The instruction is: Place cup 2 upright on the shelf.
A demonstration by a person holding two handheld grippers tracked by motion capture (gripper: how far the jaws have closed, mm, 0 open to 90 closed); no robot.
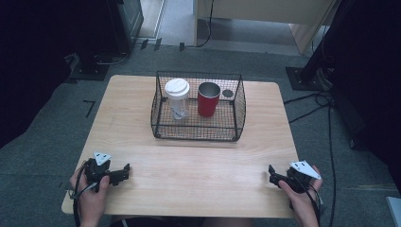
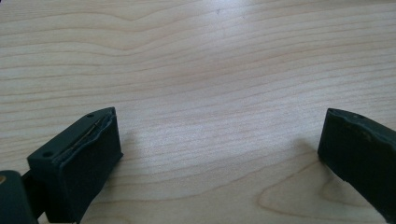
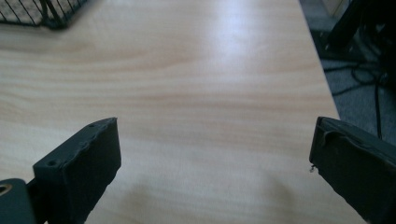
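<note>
My left gripper (image 1: pixel 126 172) rests near the front left corner of the wooden table (image 1: pixel 189 156), held by a hand. In the left gripper view its jaws stand wide apart, so the gripper (image 2: pixel 219 126) is open over bare wood. My right gripper (image 1: pixel 271 174) sits near the front right corner, and in the right gripper view it (image 3: pixel 215 135) is open with only tabletop between the jaws. At the far middle stands a black wire basket (image 1: pixel 198 133). It holds a clear tumbler with a white lid (image 1: pixel 177 98) and a red cup (image 1: pixel 208 99), both upright.
A small dark round object (image 1: pixel 228 93) lies in the basket's back right. A corner of the basket (image 3: pixel 46 11) shows at the top left of the right gripper view. Cables (image 1: pixel 312 101) and stand bases lie on the grey floor to the right.
</note>
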